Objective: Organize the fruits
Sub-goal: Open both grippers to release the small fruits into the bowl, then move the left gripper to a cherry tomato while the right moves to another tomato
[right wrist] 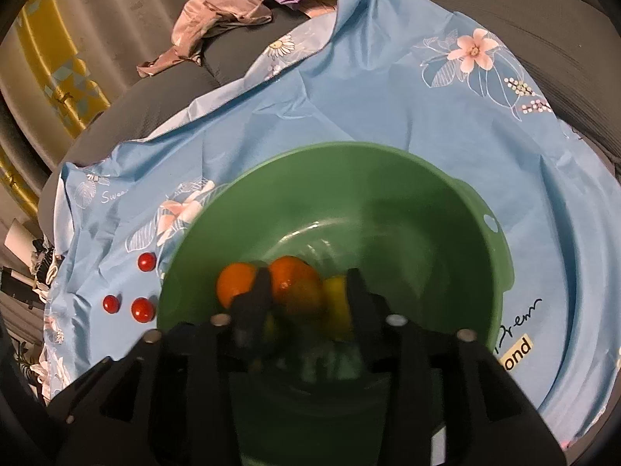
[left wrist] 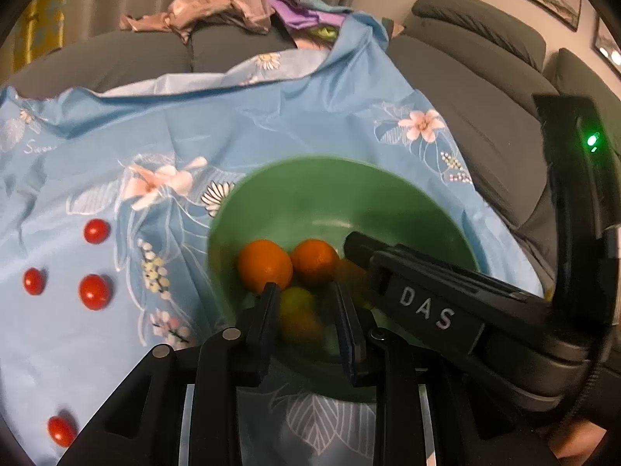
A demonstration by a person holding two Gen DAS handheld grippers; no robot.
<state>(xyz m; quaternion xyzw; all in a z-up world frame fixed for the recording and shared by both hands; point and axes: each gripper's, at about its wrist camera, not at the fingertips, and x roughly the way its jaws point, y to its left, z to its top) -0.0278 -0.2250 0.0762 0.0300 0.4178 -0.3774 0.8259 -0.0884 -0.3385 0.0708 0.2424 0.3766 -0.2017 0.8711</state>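
A green bowl (left wrist: pixel 310 163) (right wrist: pixel 349 147) sits on a blue flowered cloth (left wrist: pixel 271 124). Two oranges (left wrist: pixel 266 266) (left wrist: pixel 314 260) lie in it. My left gripper (left wrist: pixel 304 295) hangs over the bowl's near side, its jaws apart around a blurred yellow-green fruit (left wrist: pixel 299 310) that they do not press. My right gripper (right wrist: pixel 308 287) is over the bowl too, jaws apart, with a blurred orange (right wrist: pixel 295 287) and a yellow fruit (right wrist: pixel 337 303) showing between its fingers. Several red cherry tomatoes (left wrist: pixel 95 292) (right wrist: pixel 141 309) lie on the cloth left of the bowl.
The right tool's black casing marked DAS (left wrist: pixel 427 303) reaches over the bowl's right rim. The cloth covers a grey sofa (left wrist: pixel 485 124). Crumpled pink and purple clothes (left wrist: pixel 217 0) lie on the sofa back behind. Curtains hang at the far left.
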